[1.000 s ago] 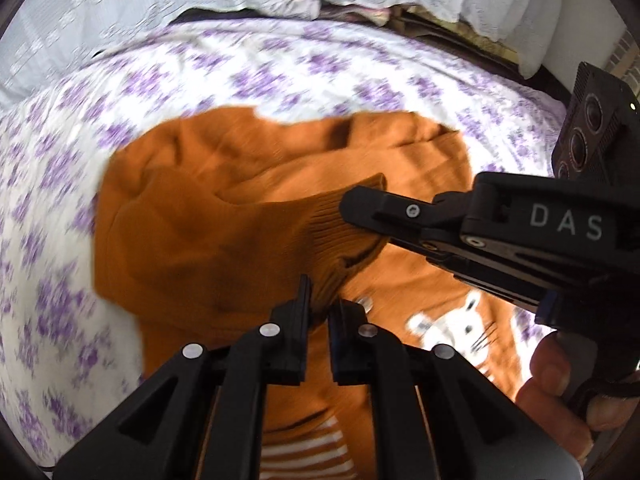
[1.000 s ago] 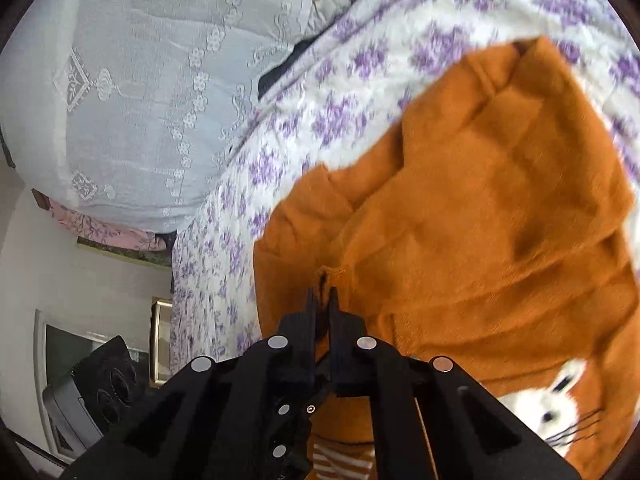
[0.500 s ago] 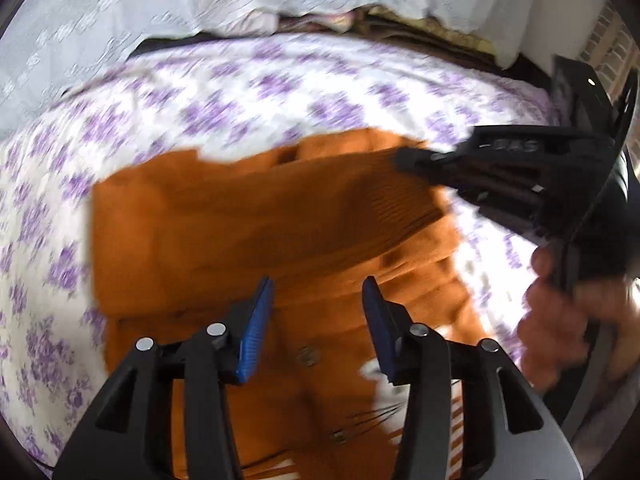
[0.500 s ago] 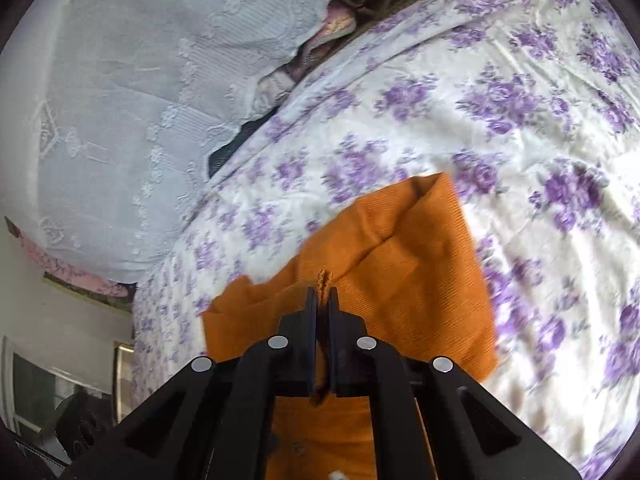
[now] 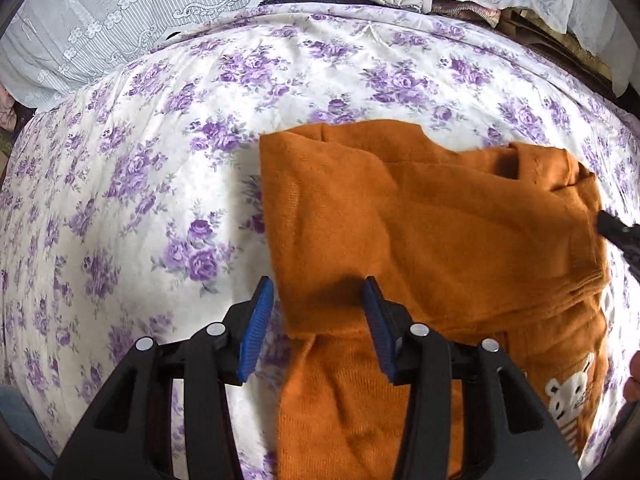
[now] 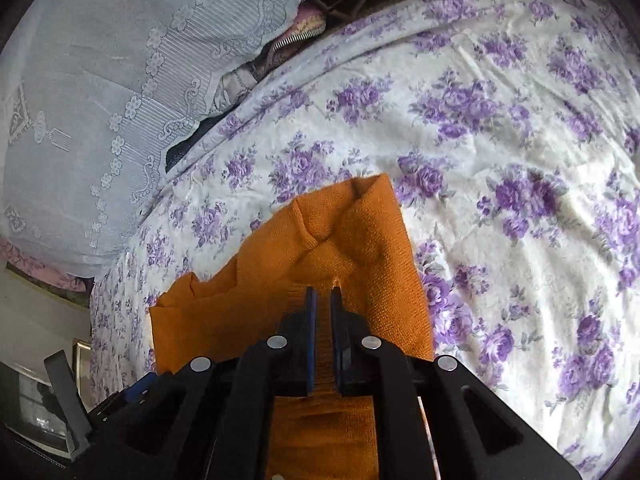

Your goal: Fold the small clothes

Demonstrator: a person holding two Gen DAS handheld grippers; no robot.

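Note:
A small orange knit sweater [image 5: 420, 232] with a white animal patch lies on the purple-flowered bedsheet [image 5: 140, 184], its sleeves folded across the body. My left gripper [image 5: 318, 312] is open, its blue-padded fingers apart just above the sweater's left folded edge. My right gripper [image 6: 323, 300] is shut on the ribbed cuff of the sweater's sleeve [image 6: 344, 240], near the sweater's right edge. Its black tip [image 5: 618, 232] shows at the right edge of the left wrist view.
White lace-covered bedding [image 6: 100, 92] and a pile of other fabrics [image 5: 440, 0] line the far side of the bed. A person's fingers [image 5: 632, 376] show at the right edge. The left wrist camera body [image 6: 68, 412] shows low left in the right wrist view.
My left gripper has let go of the sleeve, opened and drawn back to the left edge. My right gripper has carried its sleeve cuff across to the right side.

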